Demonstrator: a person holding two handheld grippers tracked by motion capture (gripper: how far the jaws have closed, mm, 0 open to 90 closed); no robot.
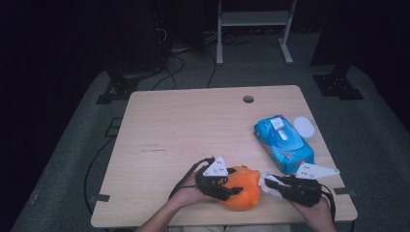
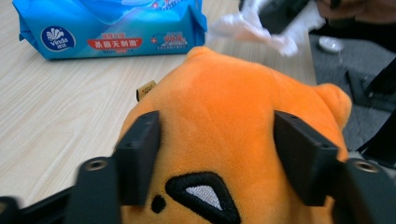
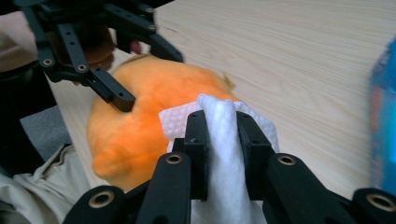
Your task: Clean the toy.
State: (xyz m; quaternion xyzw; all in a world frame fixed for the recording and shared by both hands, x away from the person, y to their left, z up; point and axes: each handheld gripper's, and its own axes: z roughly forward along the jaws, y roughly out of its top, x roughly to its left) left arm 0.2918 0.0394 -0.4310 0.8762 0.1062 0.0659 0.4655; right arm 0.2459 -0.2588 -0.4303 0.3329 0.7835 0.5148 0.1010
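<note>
The round orange plush toy (image 1: 241,188) sits at the near edge of the pale wooden table (image 1: 183,125), right in front of the person, and everything else can be placed from it. The left gripper (image 1: 227,191) comes at the toy from its left side, with a black jaw pressed into the fur on either flank, so it is clamped on the toy and steadying it. The embroidered black-and-white patch on the toy faces that gripper's camera.

Just to the toy's right, the right gripper (image 1: 267,183) pinches a folded white wet wipe (image 3: 224,140) tightly between its jaws, with the loose end of the wipe sticking out toward the plush. From that gripper the toy lies straight ahead and slightly left, and the wipe's front edge seems to be just meeting the orange fur. This looks like the start of wiping the toy, and the right hand is plainly the one to do it, with a short push forward across the toy's top.

Beyond the toy, farther right and back, lies a blue plastic pack of wet wipes (image 1: 284,143), with a small white round lid (image 1: 304,126) beside its far corner.
</note>
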